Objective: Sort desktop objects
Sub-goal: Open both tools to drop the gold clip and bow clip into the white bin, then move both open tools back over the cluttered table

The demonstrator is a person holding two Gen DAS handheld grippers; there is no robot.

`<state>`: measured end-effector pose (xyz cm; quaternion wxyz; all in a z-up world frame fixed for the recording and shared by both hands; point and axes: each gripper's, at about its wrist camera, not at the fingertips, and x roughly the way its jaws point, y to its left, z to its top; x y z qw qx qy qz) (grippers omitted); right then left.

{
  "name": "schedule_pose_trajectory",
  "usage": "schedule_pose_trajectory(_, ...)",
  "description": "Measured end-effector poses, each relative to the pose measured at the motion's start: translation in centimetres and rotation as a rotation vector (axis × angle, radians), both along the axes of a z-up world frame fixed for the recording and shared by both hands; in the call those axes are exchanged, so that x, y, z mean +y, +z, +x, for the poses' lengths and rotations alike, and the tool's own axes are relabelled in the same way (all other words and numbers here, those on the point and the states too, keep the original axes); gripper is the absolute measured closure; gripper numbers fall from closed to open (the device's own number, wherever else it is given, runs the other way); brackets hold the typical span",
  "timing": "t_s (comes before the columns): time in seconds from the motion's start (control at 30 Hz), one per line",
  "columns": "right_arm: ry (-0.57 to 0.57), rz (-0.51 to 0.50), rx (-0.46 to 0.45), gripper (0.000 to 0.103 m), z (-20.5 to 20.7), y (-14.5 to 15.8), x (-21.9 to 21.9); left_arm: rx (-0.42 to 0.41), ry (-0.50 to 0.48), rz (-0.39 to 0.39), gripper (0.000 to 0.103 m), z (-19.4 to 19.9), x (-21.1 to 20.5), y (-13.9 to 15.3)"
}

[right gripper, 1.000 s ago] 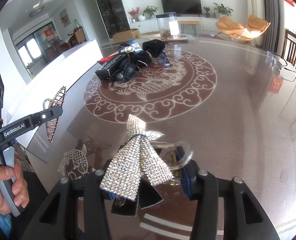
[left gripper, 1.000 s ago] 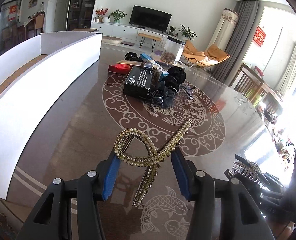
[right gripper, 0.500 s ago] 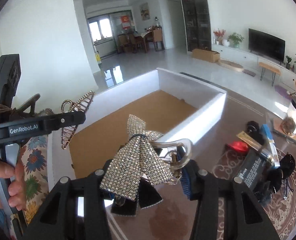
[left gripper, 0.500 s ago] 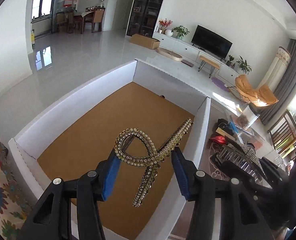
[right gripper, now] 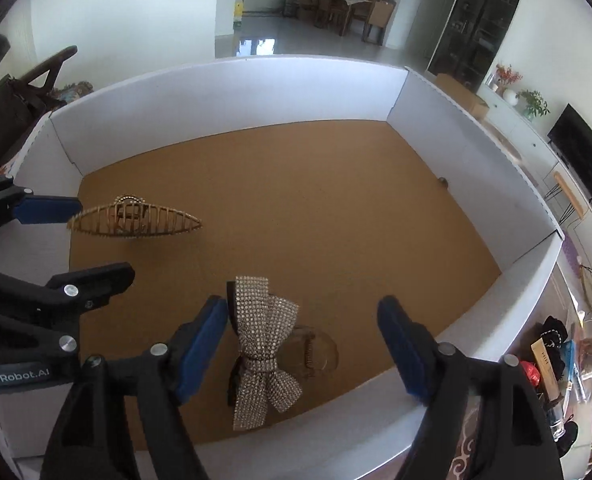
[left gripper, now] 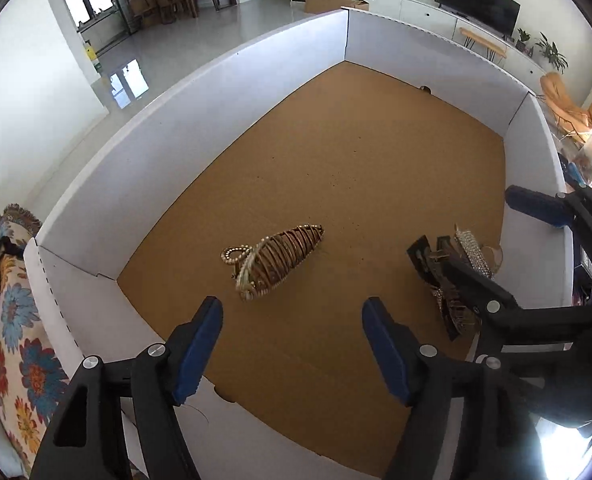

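White walls of the cardboard box [left gripper: 200,92] filled both frames. Left gripper [left gripper: 292,340] had just opened, its jaws empty, with the gold hair claw [left gripper: 274,258] beyond them at centre. Right gripper [right gripper: 302,344] had also just opened, the rhinestone bow clip [right gripper: 262,344] lying loose beside its left finger [right gripper: 200,344].

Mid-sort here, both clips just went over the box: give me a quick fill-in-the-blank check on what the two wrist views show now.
1. The gold rhinestone claw clip lies on the brown ____ of the white-walled cardboard box.
2. The silver rhinestone bow clip lies below the ____ gripper.
3. The left gripper has its fingers ____, gripping nothing.
4. The box holds ____ hair clips.

Missing words: floor; right; open; two
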<state>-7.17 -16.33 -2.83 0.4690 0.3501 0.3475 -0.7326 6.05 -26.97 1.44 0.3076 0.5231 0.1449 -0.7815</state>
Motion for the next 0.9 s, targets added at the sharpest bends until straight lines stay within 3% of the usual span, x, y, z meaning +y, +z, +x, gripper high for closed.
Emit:
schedule_pose_trajectory(0.1, 0.002, 0.031, 0.026, 0.026, 0.6, -0.2, 0.5, -0.048, -0.029, -0.044, 0.032, -0.1, 0.8, -0.2)
schedule_pose_trajectory(0.33, 0.0, 0.006, 0.014, 0.026, 0.6, -0.3, 3.5, -0.035, -0.038, -0.017, 0.032, 0.8, 2.3, -0.6)
schedule_pose_trajectory(0.4, -0.003, -0.023, 0.017, 0.027, 0.6, -0.1, 4.4, 0.003, -0.04, -0.023, 0.032, 1.3, 2.6, -0.4)
schedule_pose_trajectory(0.5, -0.058, -0.161, 0.041, 0.022, 0.4, 1.6, 6.8, 0.121, -0.036, 0.003, 0.032, 2.6, 2.5, 0.4)
schedule_pose_trajectory(0.57, -0.138, -0.268, 0.046, 0.001, 0.5, 3.5, 9.8, 0.199, -0.044, 0.018, 0.026, 4.0, 3.0, 1.1)
schedule_pose_trajectory(0.63, -0.198, -0.359, 0.039, 0.0, 0.9, 5.0, 13.5, 0.253, -0.075, 0.006, 0.015, 4.5, 4.3, 2.1)
schedule_pose_trajectory(0.73, -0.281, -0.44, 0.019, 0.0, 1.4, 5.8, 20.8, 0.308, -0.121, -0.037, 0.013, 5.3, 7.0, 3.4)
schedule_pose_trajectory(0.83, -0.39, -0.422, 0.035, 0.0, 2.0, 4.4, 28.8, 0.403, -0.161, -0.035, 0.013, 5.0, 10.5, 6.1)
schedule_pose_trajectory(0.9, -0.49, -0.356, 0.049, 0.0, 1.9, 2.6, 34.0, 0.458, -0.23, -0.034, 0.013, 4.6, 13.8, 7.8)
